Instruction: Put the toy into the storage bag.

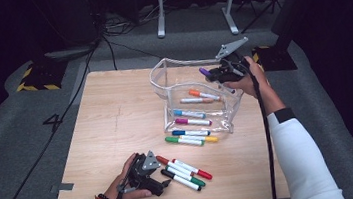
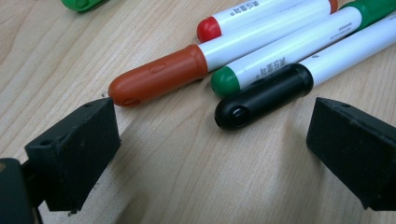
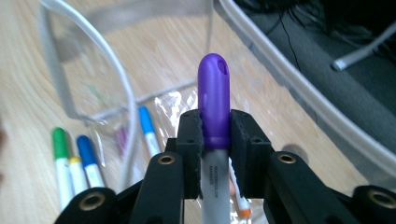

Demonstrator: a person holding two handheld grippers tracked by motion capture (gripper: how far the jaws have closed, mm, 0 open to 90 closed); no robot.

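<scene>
Purple marker (image 3: 214, 100) clamped upright in right gripper (image 3: 215, 140), over rim of clear pouch (image 1: 162, 83) holding several markers. Left gripper (image 2: 212, 140) spread wide, empty, low on wooden table (image 1: 116, 116), jaws flanking black marker (image 2: 266, 93) beside brown-capped marker (image 2: 159, 77).

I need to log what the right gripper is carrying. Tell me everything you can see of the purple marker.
The purple marker has a glossy rounded purple cap, seemingly plastic, with a small recess near its tip, and a white barrel bearing small dark print. It is capped. The right gripper clamps it at the base of the cap, a black jaw pressed on each side, the cap pointing out past the jaws. In the high view it is held above the far right rim of the clear pouch.
</scene>
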